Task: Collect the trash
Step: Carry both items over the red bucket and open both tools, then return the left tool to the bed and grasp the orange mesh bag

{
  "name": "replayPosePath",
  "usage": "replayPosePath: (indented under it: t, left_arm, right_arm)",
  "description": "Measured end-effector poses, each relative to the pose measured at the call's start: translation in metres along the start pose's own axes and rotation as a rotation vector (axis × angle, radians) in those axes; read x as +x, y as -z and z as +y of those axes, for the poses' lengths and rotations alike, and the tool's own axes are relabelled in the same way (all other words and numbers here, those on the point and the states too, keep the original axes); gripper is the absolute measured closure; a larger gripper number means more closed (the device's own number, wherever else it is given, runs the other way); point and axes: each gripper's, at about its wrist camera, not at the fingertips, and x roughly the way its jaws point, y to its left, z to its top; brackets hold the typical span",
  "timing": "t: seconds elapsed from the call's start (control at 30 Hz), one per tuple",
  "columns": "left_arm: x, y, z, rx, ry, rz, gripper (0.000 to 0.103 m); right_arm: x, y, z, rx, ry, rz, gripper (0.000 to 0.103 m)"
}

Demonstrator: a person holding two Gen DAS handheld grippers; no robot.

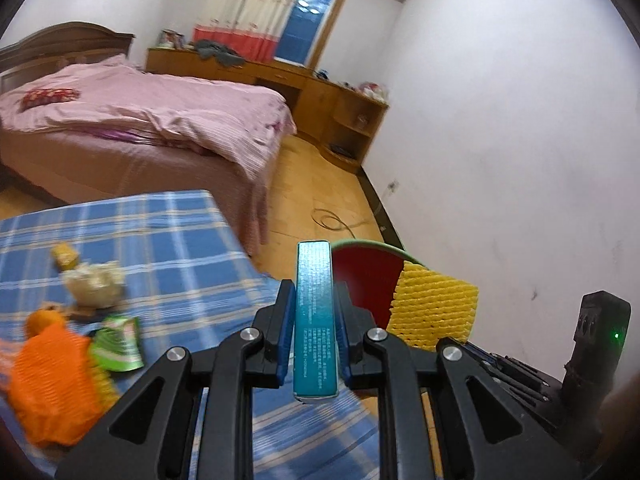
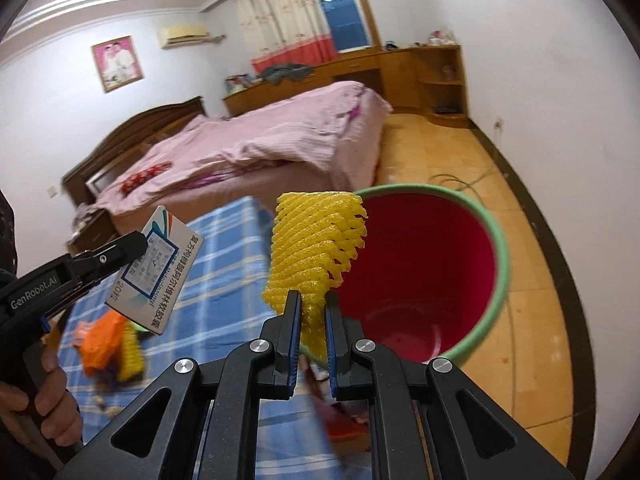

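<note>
My left gripper [image 1: 314, 292] is shut on a teal medicine box [image 1: 314, 312], held upright above the edge of the blue plaid table [image 1: 168, 240]. The box also shows in the right wrist view [image 2: 158, 268], held by the left gripper [image 2: 138, 246]. My right gripper [image 2: 313, 304] is shut on a yellow foam fruit net [image 2: 316, 248], held over the near rim of a red bin with a green rim [image 2: 424, 264]. In the left wrist view the net [image 1: 434, 308] and the bin [image 1: 366, 276] lie just right of the box.
On the table lie an orange foam net [image 1: 52, 380], a green wrapper [image 1: 118, 344], crumpled paper [image 1: 94, 284] and an orange [image 1: 42, 320]. A pink bed [image 1: 140, 120] stands beyond the table. Wooden cabinets [image 1: 340, 112] line the far wall. A cable [image 1: 332, 220] lies on the floor.
</note>
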Motion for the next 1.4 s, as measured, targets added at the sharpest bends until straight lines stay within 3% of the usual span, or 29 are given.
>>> replayPosePath:
  t: [0.33, 0.57, 0.7, 0.9, 1.13, 1.4]
  left_arm:
    - [0.068, -0.006, -0.039, 0.072, 0.061, 0.054, 0.084]
    - [0.098, 0.0, -0.045, 0.113, 0.075, 0.105, 0.084]
    - [0.106, 0.003, -0.046, 0.123, 0.059, 0.133, 0.076]
    - [0.099, 0.006, -0.047, 0.119, 0.035, 0.133, 0.076]
    - [0.082, 0.008, -0.037, 0.092, 0.012, 0.133, 0.076]
    - [0.046, 0.012, -0.018, 0.047, -0.031, 0.113, 0.076]
  right_arm:
    - [0.023, 0.003, -0.047, 0.063, 0.09, 0.031, 0.091]
    - [0.042, 0.004, -0.068, 0.1, 0.107, 0.055, 0.088]
    - [0.049, 0.005, -0.074, 0.114, 0.106, 0.063, 0.087]
    - [0.052, 0.005, -0.073, 0.122, 0.1, 0.068, 0.077]
    - [0.042, 0.006, -0.062, 0.104, 0.093, 0.055, 0.075]
    - [0.026, 0.008, -0.039, 0.076, 0.078, 0.033, 0.063]
